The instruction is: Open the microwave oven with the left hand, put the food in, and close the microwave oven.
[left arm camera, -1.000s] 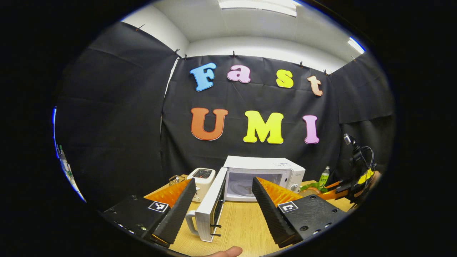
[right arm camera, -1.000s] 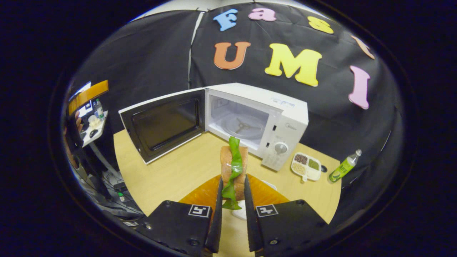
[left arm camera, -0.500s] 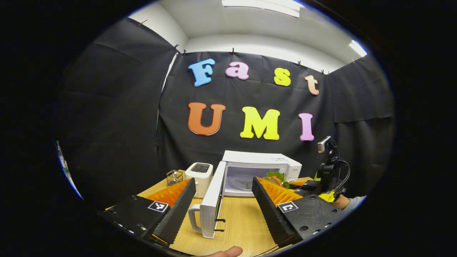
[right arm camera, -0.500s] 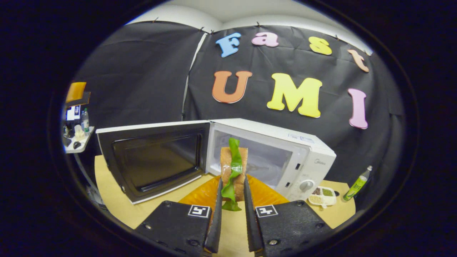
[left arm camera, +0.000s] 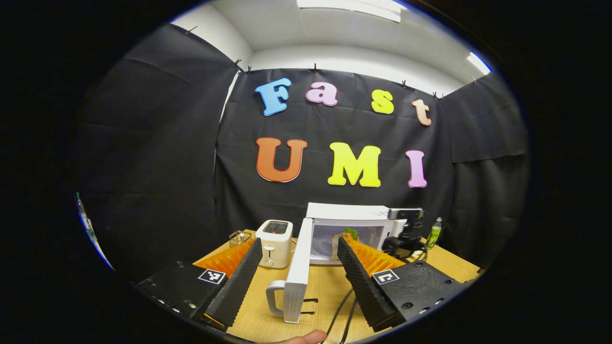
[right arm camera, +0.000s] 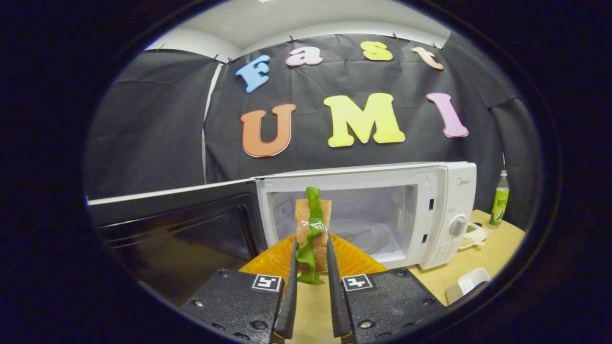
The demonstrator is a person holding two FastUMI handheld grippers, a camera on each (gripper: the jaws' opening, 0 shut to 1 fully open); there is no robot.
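The white box-shaped microwave oven [right arm camera: 363, 210] stands on the pale wooden desk [left arm camera: 330, 291] with its dark-windowed door [right arm camera: 177, 229] swung wide to the side, so the opening step looks done. The right tool [right arm camera: 310, 286] is clenched on the food, a brown bread sandwich with a green lettuce leaf [right arm camera: 311, 229], both black fingers pressing its sides and holding it upright just in front of the open cavity, above the desk and level with the glass turntable [right arm camera: 363, 234] inside. In the left gripper view the same sandwich [left arm camera: 348, 235] appears at the mouth of the oven, with the right tool's black body [left arm camera: 404, 239] just beside the control panel. The left tool [left arm camera: 296, 282] hangs released, its fingers spread wide and grasping nothing; the door's white edge and looped handle [left arm camera: 287, 298] lie between them from this angle, though whether either finger touches the door cannot be told. A white toaster [left arm camera: 273, 242] sits to the side of the oven, and a green bottle [right arm camera: 500, 200] stands on the far side by the wall. Judging by this, the task is roughly midway: the food is not yet set down on the turntable, the right tool must let go and back out, and the left tool must then push the door shut.
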